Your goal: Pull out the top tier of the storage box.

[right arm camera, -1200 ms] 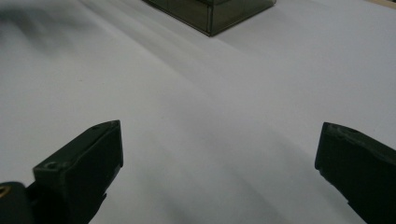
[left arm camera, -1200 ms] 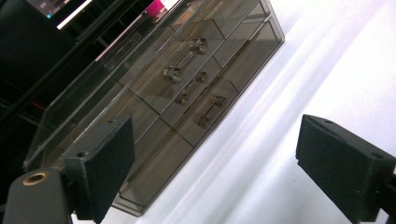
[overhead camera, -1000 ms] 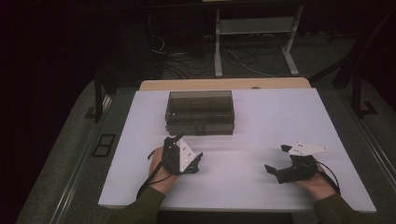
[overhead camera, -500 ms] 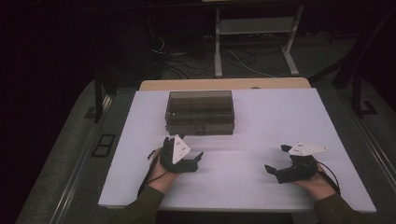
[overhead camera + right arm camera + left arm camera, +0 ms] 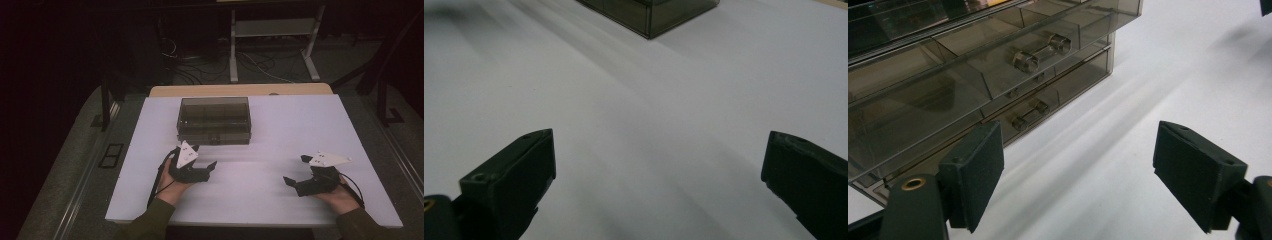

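Here, one drawer box [image 5: 214,120], two drawers.

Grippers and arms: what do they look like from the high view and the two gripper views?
Each claw, left and right, has a black body topped by a pale three-cornered plate and trails a thin black cable. Up close, the jaws end in flat, dark rectangular pads, with a brass-coloured ring near one base. The sleeves are olive green.
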A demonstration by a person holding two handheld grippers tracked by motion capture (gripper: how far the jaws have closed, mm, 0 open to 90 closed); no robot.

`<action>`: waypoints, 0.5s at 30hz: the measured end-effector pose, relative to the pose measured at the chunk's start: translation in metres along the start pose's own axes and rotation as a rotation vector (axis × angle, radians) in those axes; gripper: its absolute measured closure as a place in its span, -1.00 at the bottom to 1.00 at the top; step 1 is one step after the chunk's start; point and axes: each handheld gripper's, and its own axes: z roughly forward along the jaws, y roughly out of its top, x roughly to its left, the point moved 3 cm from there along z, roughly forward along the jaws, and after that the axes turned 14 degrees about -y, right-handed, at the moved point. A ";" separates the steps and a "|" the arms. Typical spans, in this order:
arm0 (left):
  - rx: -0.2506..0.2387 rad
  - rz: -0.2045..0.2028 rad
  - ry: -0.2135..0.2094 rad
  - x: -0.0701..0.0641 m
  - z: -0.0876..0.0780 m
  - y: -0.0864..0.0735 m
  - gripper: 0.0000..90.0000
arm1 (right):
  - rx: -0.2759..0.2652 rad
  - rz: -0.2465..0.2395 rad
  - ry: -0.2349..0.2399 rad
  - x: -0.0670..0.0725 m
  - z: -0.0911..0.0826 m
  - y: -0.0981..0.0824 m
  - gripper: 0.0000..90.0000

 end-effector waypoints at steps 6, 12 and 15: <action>-0.003 -0.012 -0.027 0.000 -0.001 0.001 -0.26 | 0.000 -0.001 0.000 0.000 0.000 0.000 -0.99; -0.010 -0.026 -0.033 0.002 -0.003 0.003 0.13 | 0.001 -0.002 -0.001 0.000 0.000 0.000 -0.99; 0.003 -0.037 -0.036 0.003 -0.004 0.005 0.33 | 0.004 -0.004 -0.001 0.000 0.000 0.000 -0.99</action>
